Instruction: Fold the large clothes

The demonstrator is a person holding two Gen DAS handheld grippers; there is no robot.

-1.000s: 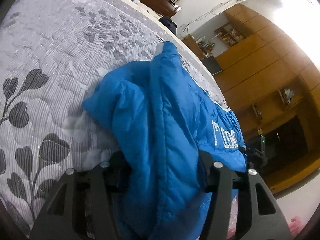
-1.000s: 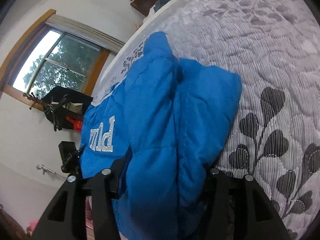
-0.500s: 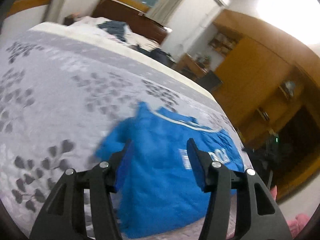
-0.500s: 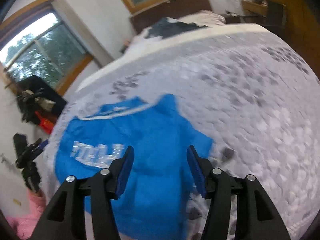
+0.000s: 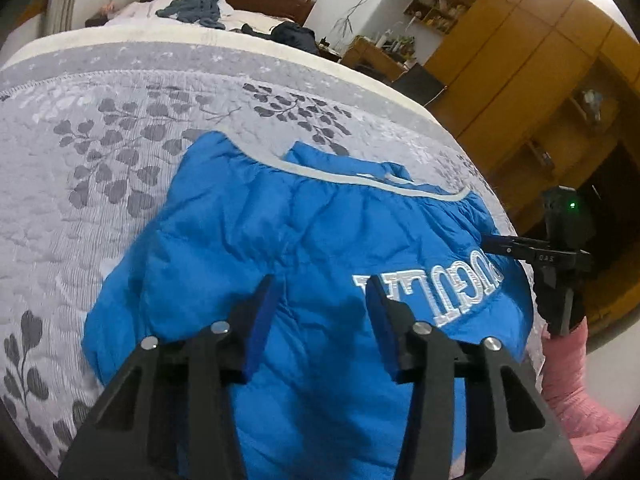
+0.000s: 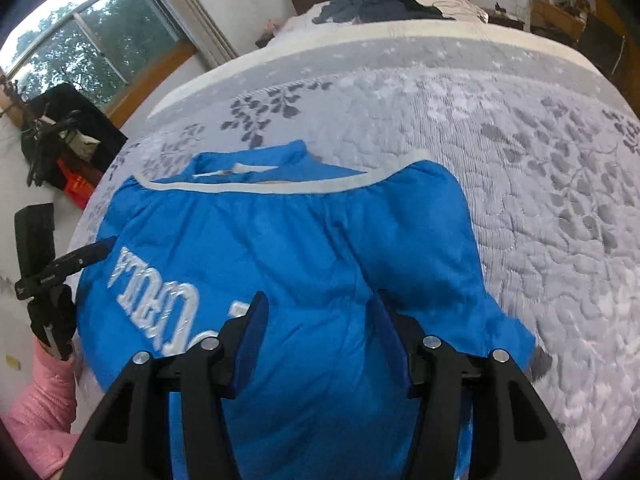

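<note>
Bed (image 5: pixel 120 120): a grey quilted cover with a dark leaf print lies ahead of and below both tools, reaching well beyond them. Loose dark clothing lies far ahead by the headboard.

Blue padded jacket (image 5: pixel 304 248): it lies on the cover directly under and just ahead of both tools, folded into a broad block. A white-trimmed edge (image 6: pixel 280 188) runs across its far side. White embroidered lettering (image 5: pixel 428 292) sits to the right of the left tool and to the left of the right tool.

Left tool (image 5: pixel 320 320): released, jaws apart, nothing between them, hovering over the near part of the jacket.

Right tool (image 6: pixel 320 328): likewise released and empty, above the near part of the jacket.

Handling, as judged: the jacket looks light, soft and puffy, with a smooth shell likely to slip. It will spring back from a fold unless pressed flat. A thin pinch of shell alone may slide out; a hold should gather the full padded thickness. The best holds appear to be the two near corners, one per tool, or the white-trimmed far edge.
</note>
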